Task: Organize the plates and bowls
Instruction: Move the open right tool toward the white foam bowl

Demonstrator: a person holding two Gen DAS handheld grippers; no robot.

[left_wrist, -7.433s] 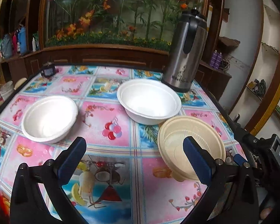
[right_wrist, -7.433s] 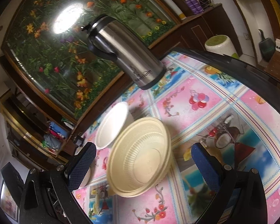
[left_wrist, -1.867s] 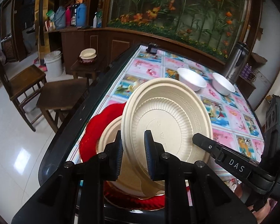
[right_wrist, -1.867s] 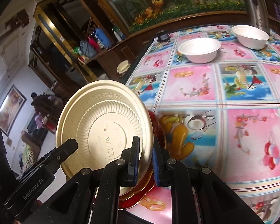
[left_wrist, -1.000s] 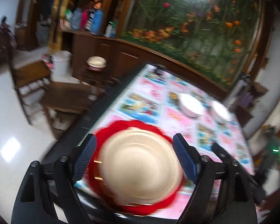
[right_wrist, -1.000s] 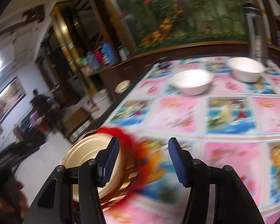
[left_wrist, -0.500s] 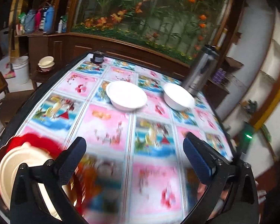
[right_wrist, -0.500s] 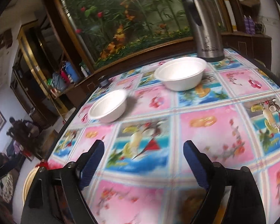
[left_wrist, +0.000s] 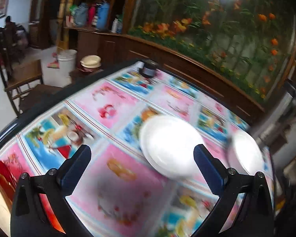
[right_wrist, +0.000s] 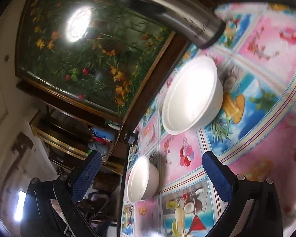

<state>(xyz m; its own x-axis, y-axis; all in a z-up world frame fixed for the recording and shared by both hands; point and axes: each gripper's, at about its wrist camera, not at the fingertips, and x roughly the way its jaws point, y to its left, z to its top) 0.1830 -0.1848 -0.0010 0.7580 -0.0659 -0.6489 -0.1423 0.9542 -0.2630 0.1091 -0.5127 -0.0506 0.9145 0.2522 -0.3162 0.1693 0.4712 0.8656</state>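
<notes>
Two white bowls stand on the patterned table. In the left wrist view the nearer white bowl [left_wrist: 170, 145] lies just ahead between the fingers, and the second white bowl [left_wrist: 246, 154] is to its right. My left gripper [left_wrist: 142, 165] is open and empty above the table. A beige bowl on a red plate [left_wrist: 0, 179] shows at the lower left edge. In the right wrist view, which is rolled, one white bowl [right_wrist: 191, 96] is ahead and the other white bowl [right_wrist: 142, 178] is near the table edge. My right gripper [right_wrist: 152, 171] is open and empty.
A steel thermos [right_wrist: 179, 13] stands beyond the far bowl; it also shows at the right edge of the left wrist view [left_wrist: 282, 114]. A small dark jar [left_wrist: 149, 69] sits at the table's far edge. Wooden chairs [left_wrist: 19, 77] and a cabinet stand to the left.
Both grippers let go of the beige bowl on the red plate, opened, and swung toward the two white bowls. The views are still blurred by motion.
</notes>
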